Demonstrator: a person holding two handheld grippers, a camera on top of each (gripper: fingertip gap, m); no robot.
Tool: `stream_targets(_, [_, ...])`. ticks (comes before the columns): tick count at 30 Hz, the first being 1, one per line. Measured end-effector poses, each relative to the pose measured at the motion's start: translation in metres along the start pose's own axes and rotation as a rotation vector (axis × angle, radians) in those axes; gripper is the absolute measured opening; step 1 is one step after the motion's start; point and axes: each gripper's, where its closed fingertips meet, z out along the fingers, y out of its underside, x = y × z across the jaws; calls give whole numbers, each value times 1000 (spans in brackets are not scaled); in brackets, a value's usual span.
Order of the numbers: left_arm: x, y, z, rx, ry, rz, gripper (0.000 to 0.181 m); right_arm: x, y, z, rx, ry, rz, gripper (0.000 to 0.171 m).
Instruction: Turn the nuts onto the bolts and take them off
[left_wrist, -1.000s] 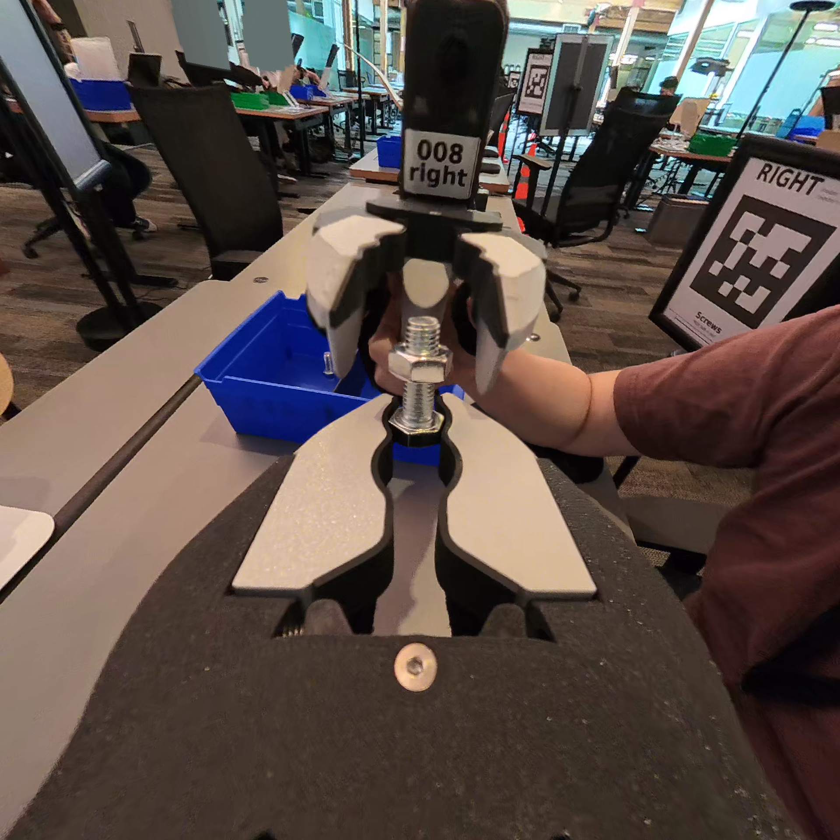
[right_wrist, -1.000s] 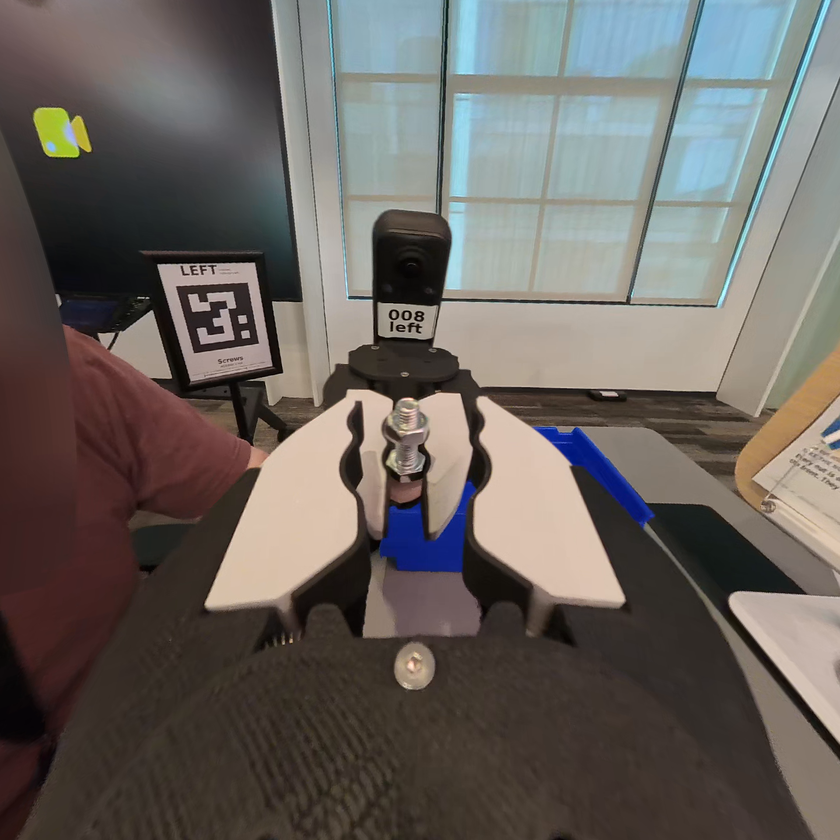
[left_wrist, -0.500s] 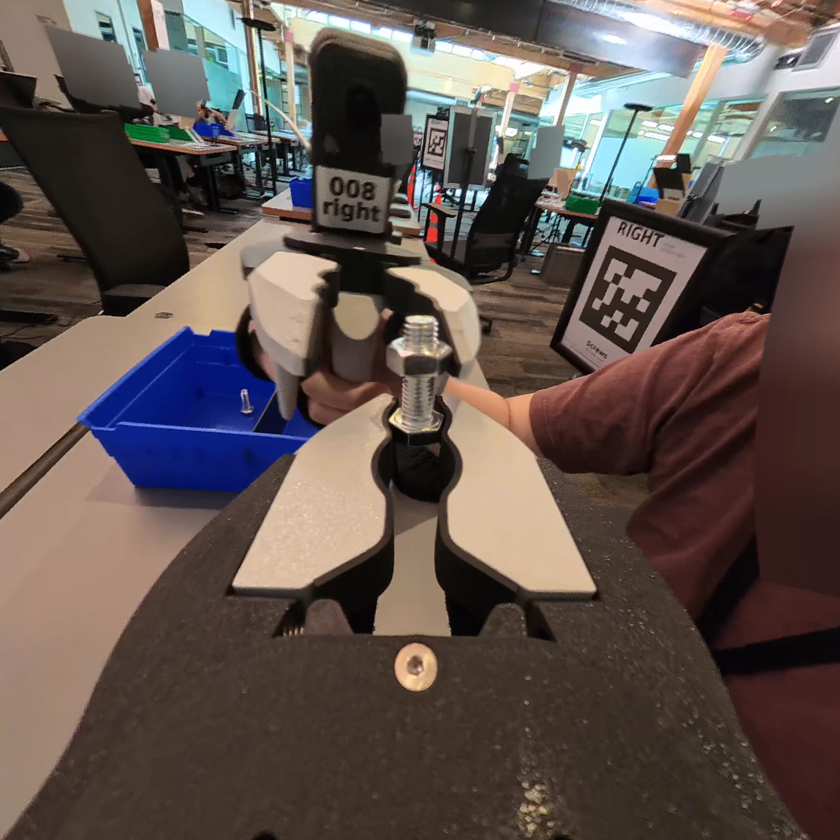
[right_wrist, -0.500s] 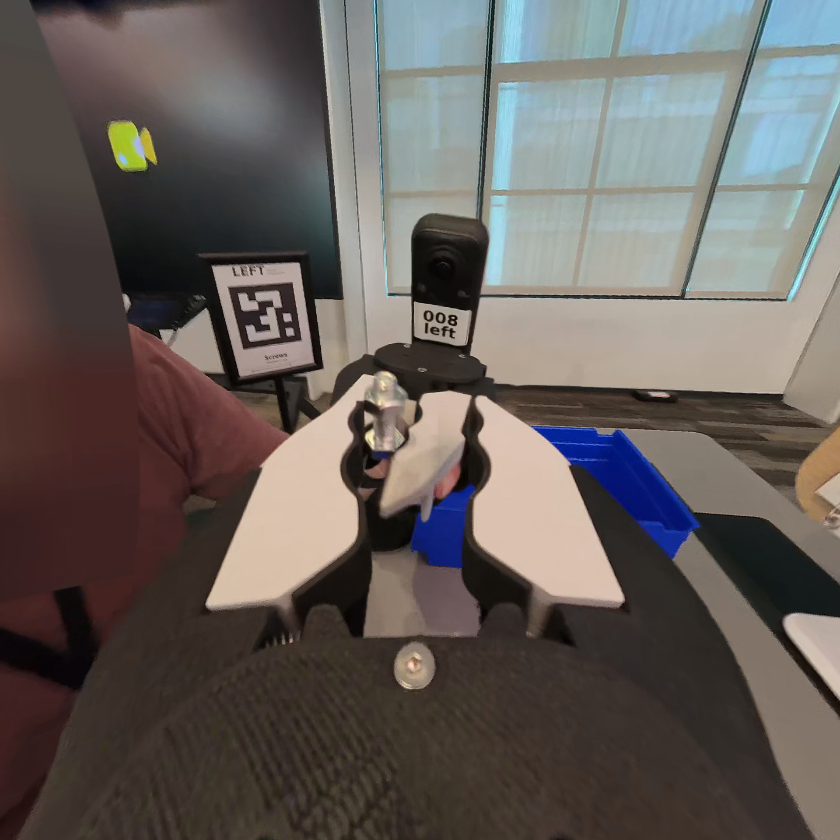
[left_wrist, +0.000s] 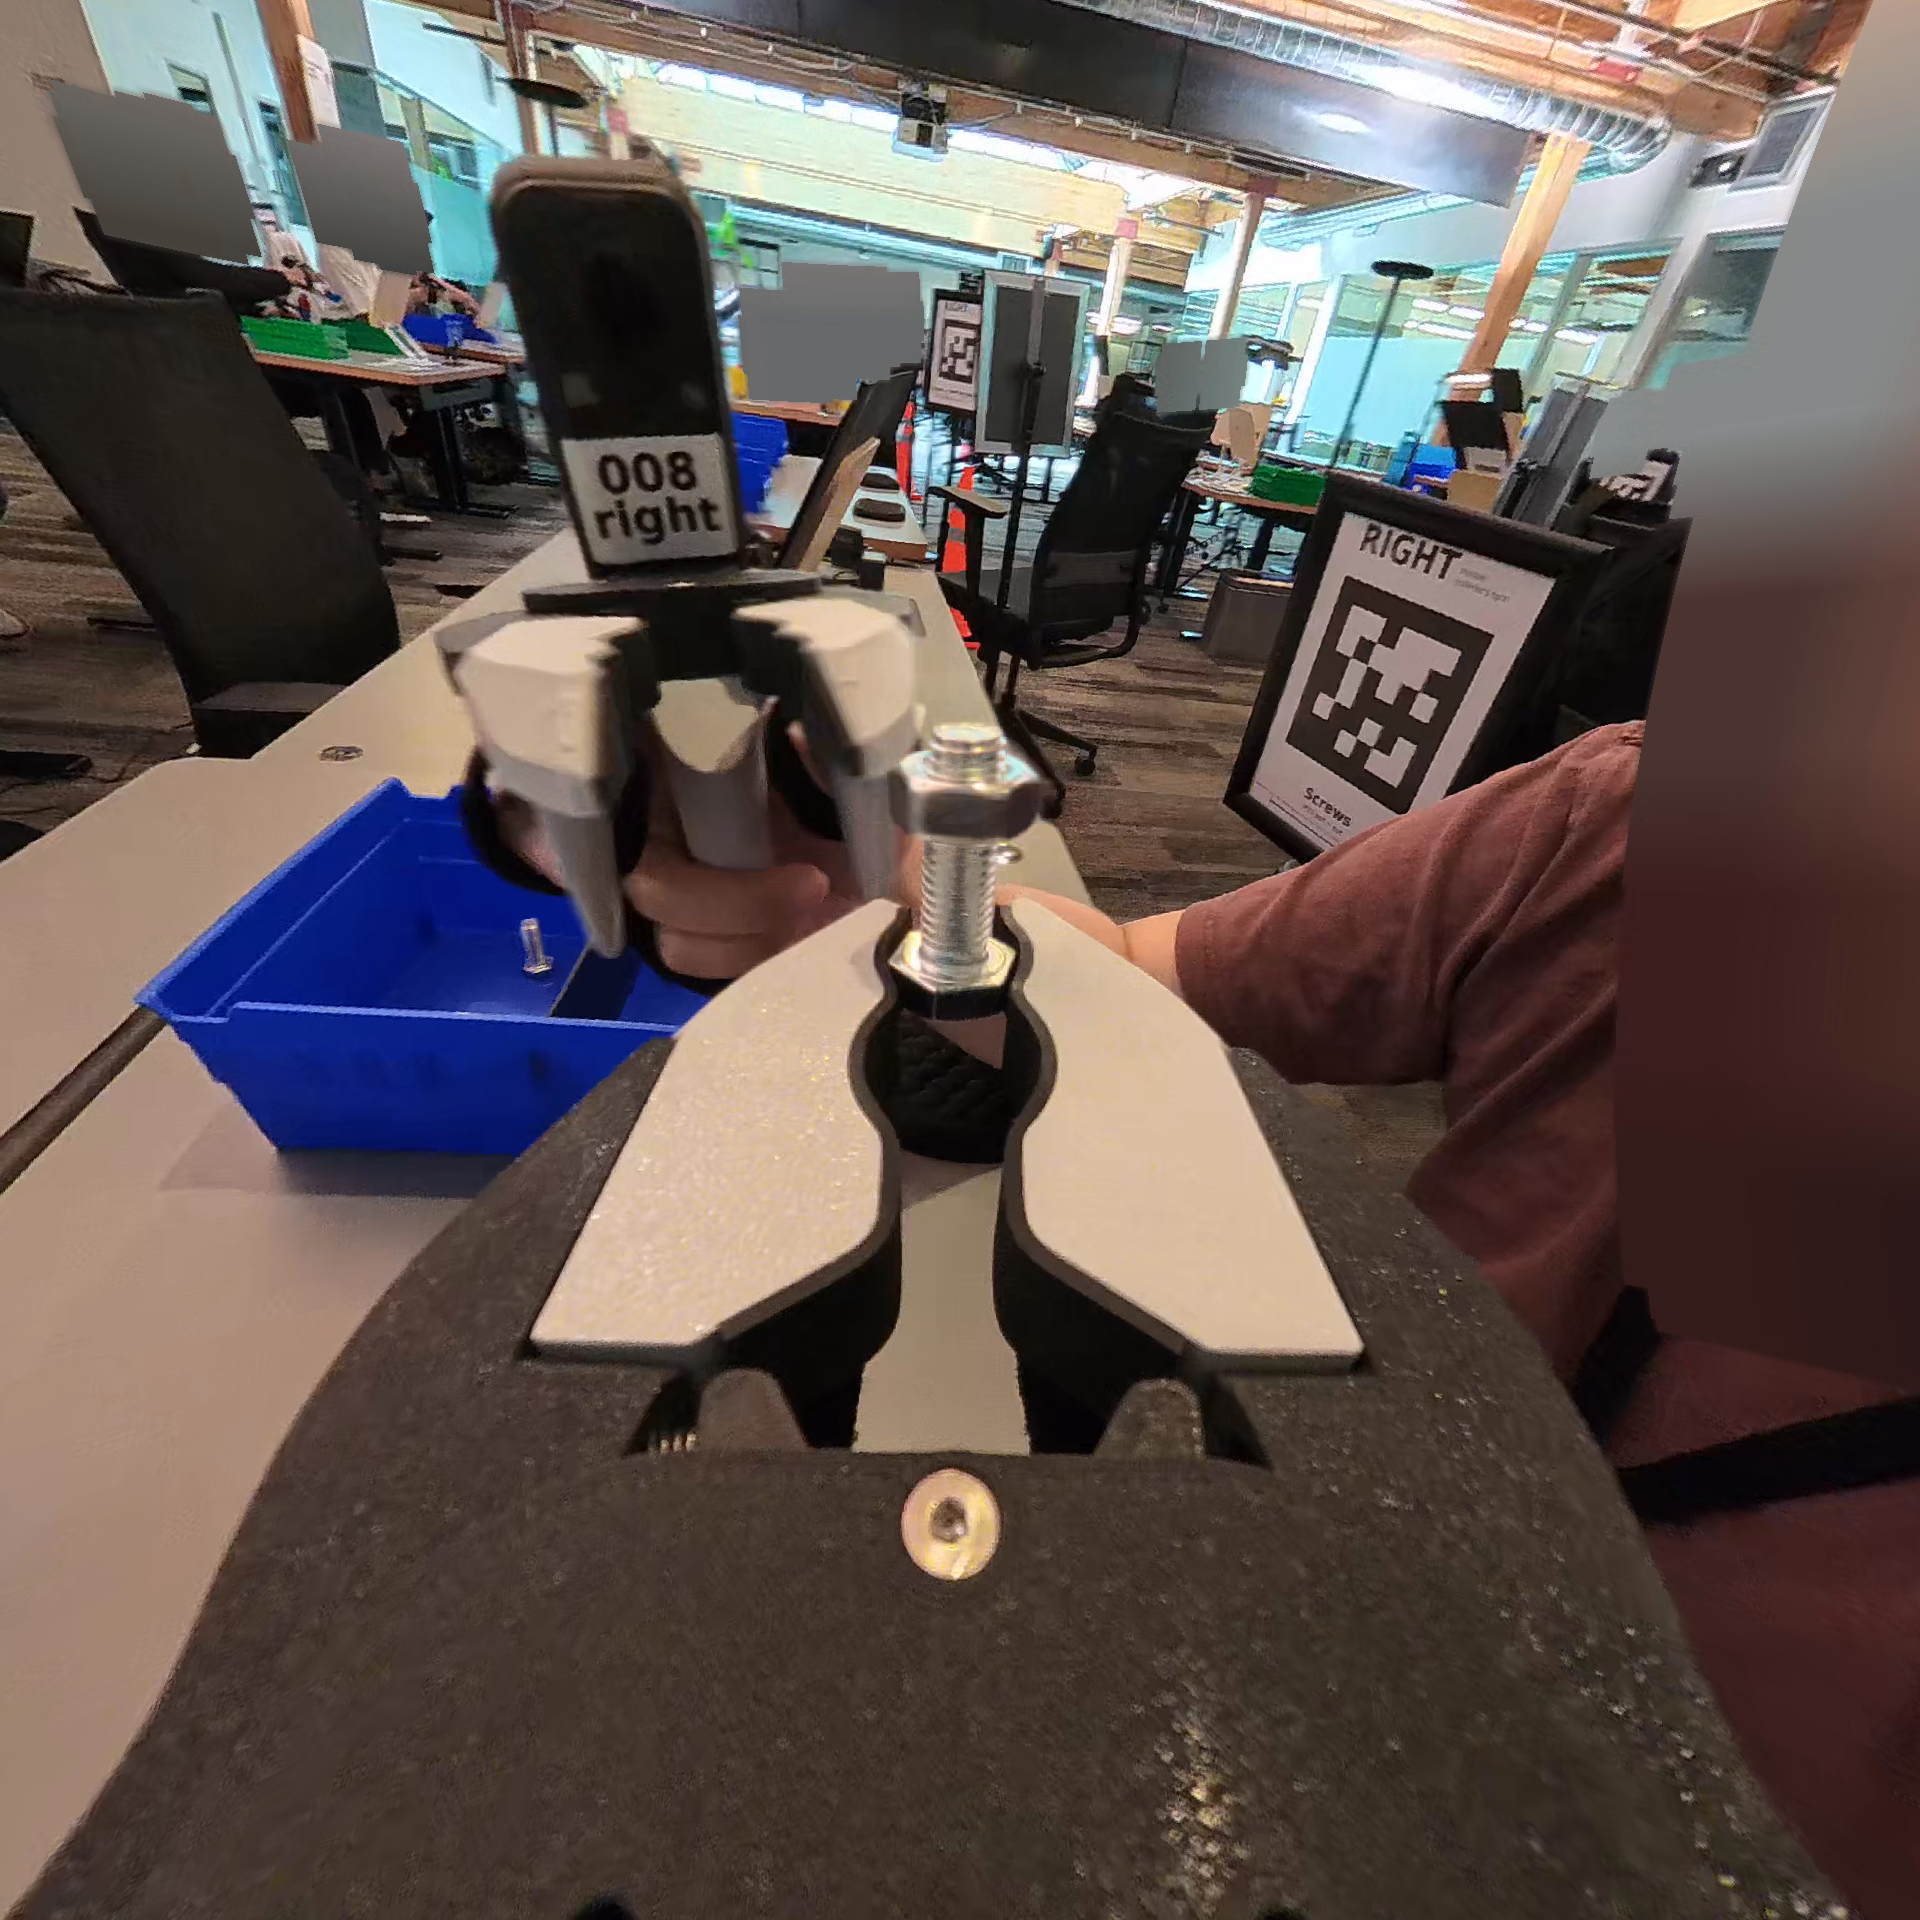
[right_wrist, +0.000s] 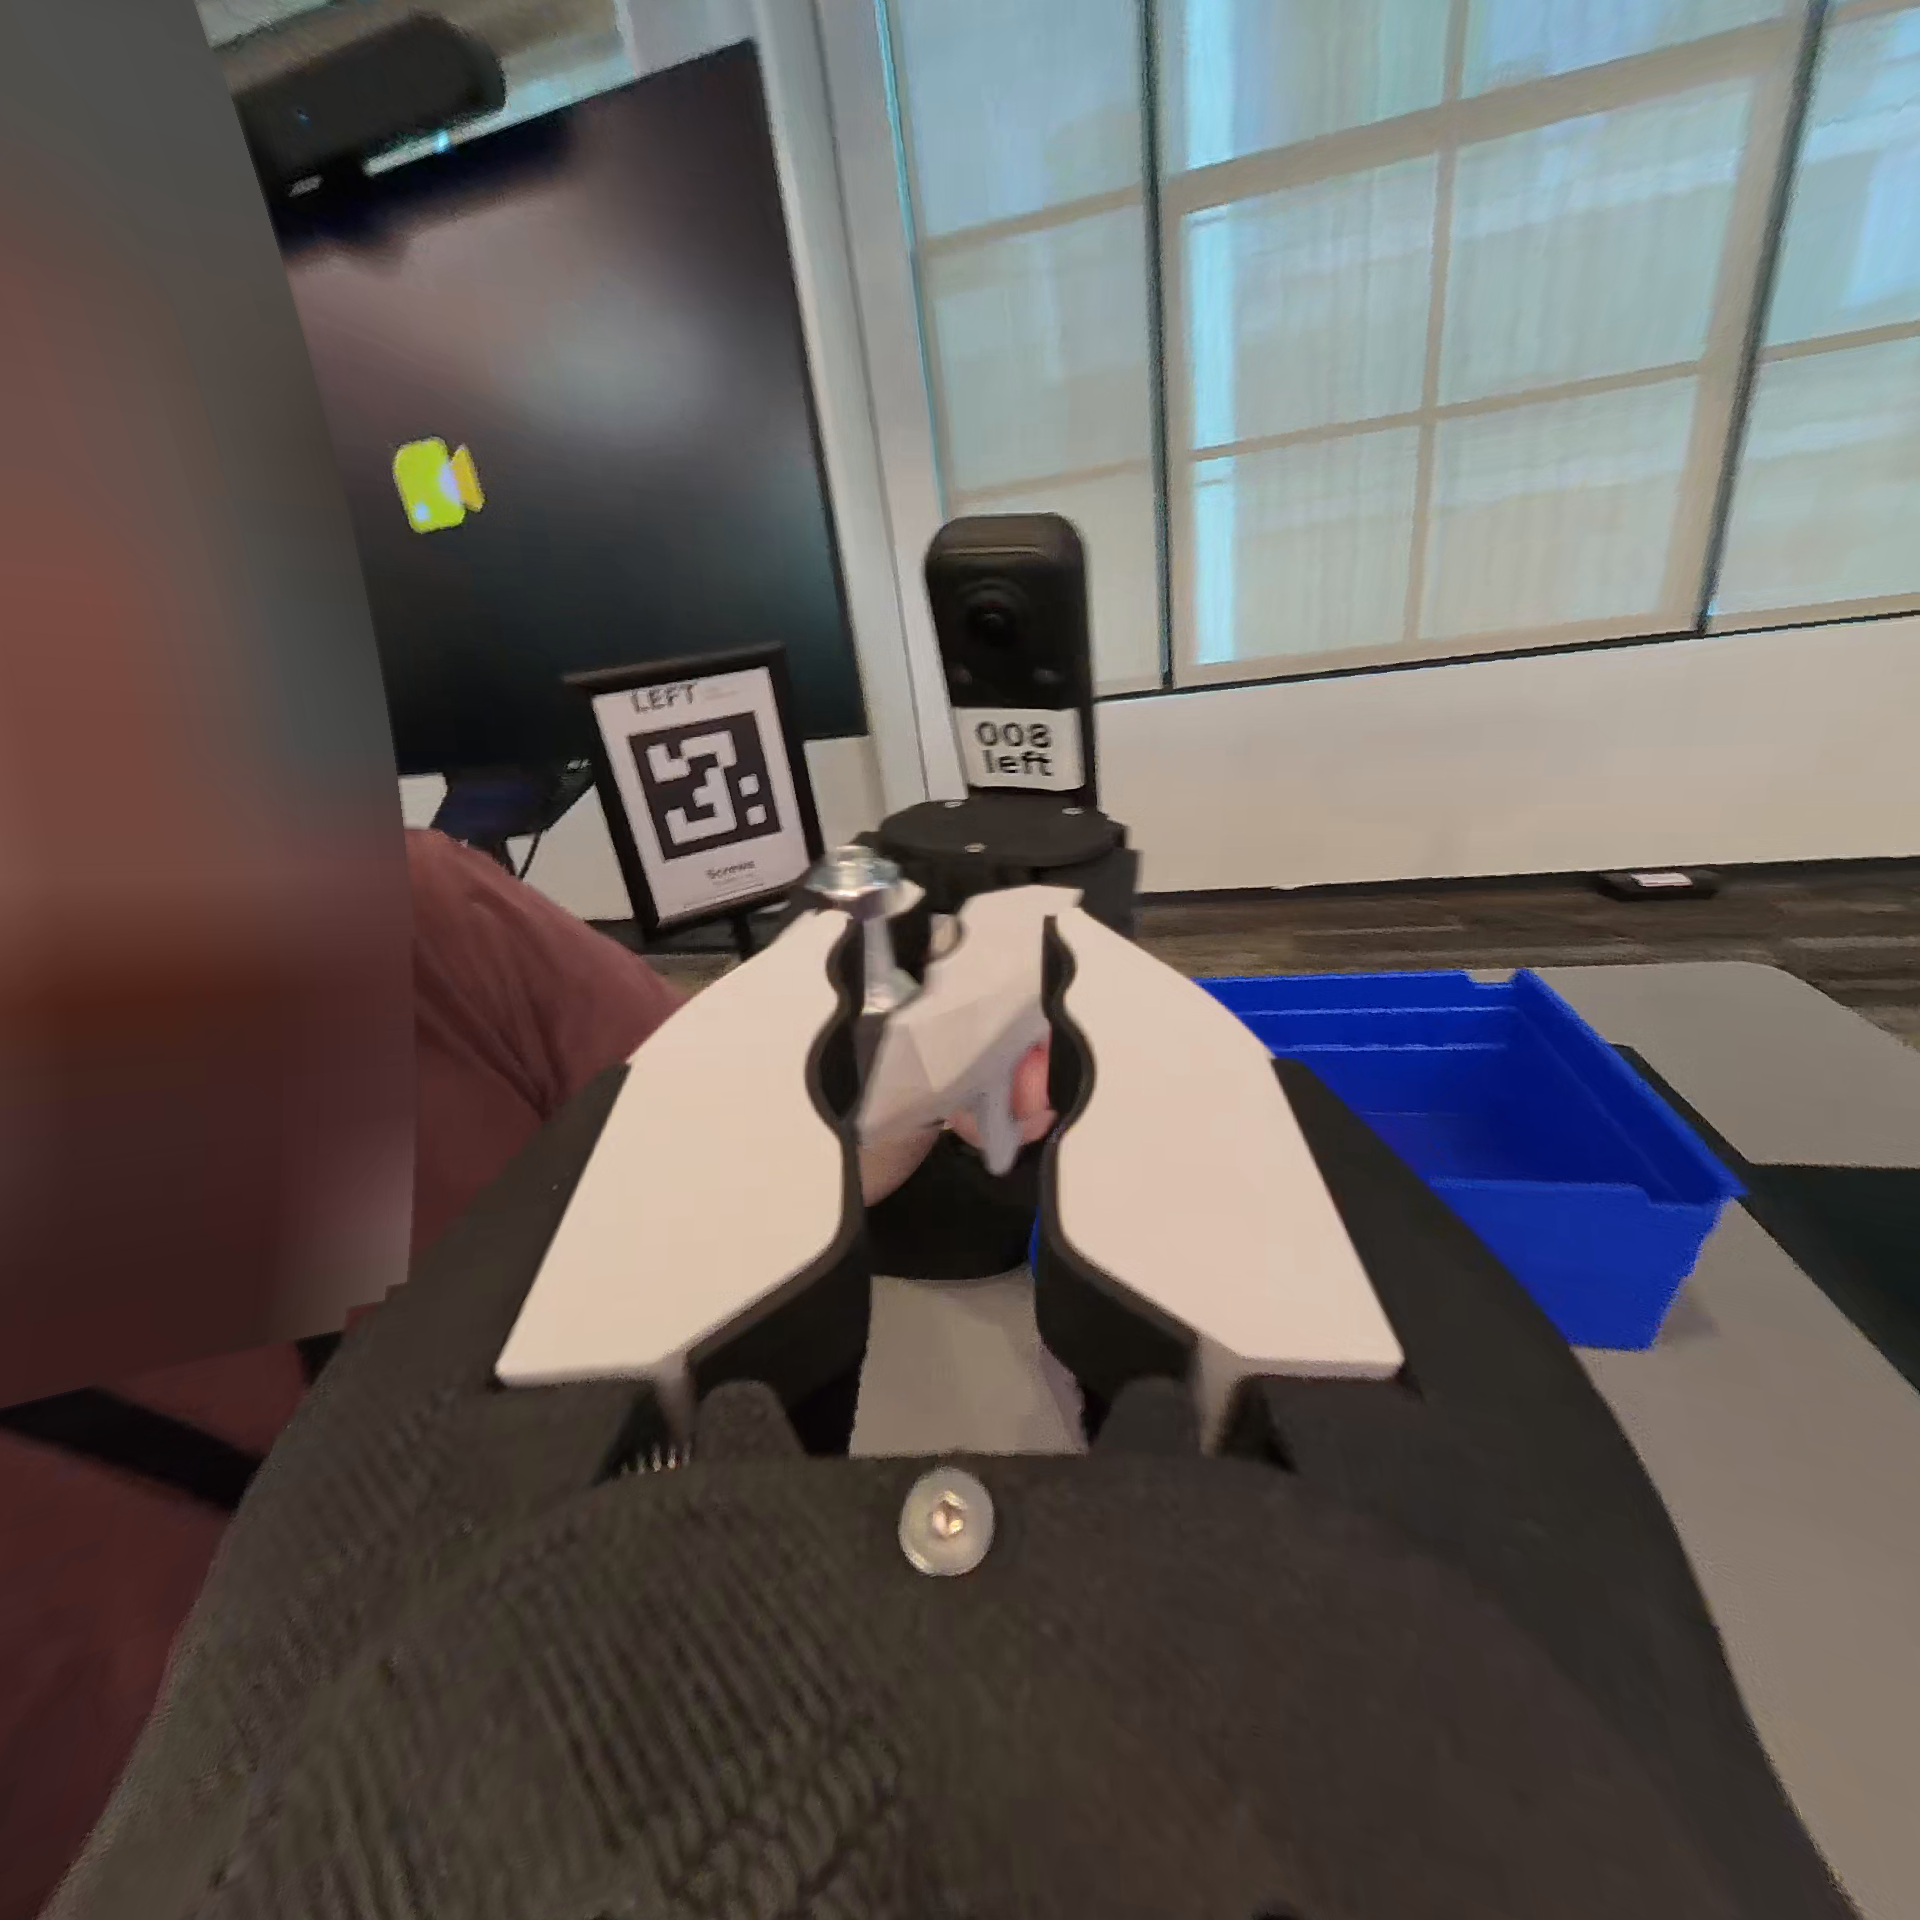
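Observation:
A steel bolt (left_wrist: 954, 894) stands upright with its head clamped in my left gripper (left_wrist: 951, 935), which is shut on it. A hex nut (left_wrist: 966, 802) sits near the top of the thread. My right gripper (left_wrist: 738, 894) faces me just left of the bolt, jaws apart, empty and clear of the nut. In the right wrist view my right gripper (right_wrist: 945, 935) is open, and the left gripper (right_wrist: 894, 997) holds the bolt (right_wrist: 875, 961) with its nut (right_wrist: 852, 883) off to the left of the gap.
A blue bin (left_wrist: 343, 1060) stands on the grey table (left_wrist: 156, 1351) to the left, with a small bolt (left_wrist: 535, 945) in it. The bin also shows in the right wrist view (right_wrist: 1558, 1247). A framed marker sign (left_wrist: 1392, 665) stands at the right. The person's sleeve (left_wrist: 1455, 935) is close. The gap from one gripper's tips to the other's is roughly 5 cm.
The right gripper has come off the nut and moved to the left of the bolt. The left gripper keeps hold of the bolt and has swung right, away from the bin.

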Motion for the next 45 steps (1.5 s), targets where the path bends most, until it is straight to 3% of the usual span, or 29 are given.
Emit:
stream_targets(5, [-5, 6, 5, -27, -25, 18, 15, -26, 9, 23, -65, -32, -108, 36])
stream_targets(7, [-1, 6, 5, -24, -9, 26, 15, -15, 8, 13, -64, -9, -95, 41])
stream_targets(10, [0, 0, 1, -4, -9, 23, 15, 1, -4, -5, 14, 5, 6, 29])
stream_targets(16, [-3, 4, 3, -23, -27, 36, 14, -27, 6, 21, -55, -36, -98, 35])
stream_targets(19, [-1, 3, 5, -20, -24, 44, 14, -14, 0, 10, -17, -22, -54, 37])
stream_targets(20, [-2, 1, 3, -6, -35, 40, 14, -6, -2, 2, -1, -6, -26, 27])
stream_targets(22, [2, -2, 0, 3, -2, 29, 15, 3, -8, -8, 30, 12, 6, 27])
stream_targets(28, [-1, 2, 3, -23, -23, 48, 14, -35, -2, 19, -35, -45, -126, 37])
stream_targets(32, [2, 3, 6, -24, -19, 57, 14, -17, -4, 9, -19, 5, -83, 39])
stream_targets(34, [1, 0, 3, -8, -27, 53, 14, -10, -9, 2, 15, 12, -45, 28])
stream_targets(40, [2, 1, 4, -18, -25, 60, 14, -31, -6, 15, -20, -29, -117, 33])
stream_targets(45, [3, 0, 5, -12, -24, 60, 15, -16, -8, 5, -8, 13, -87, 29])
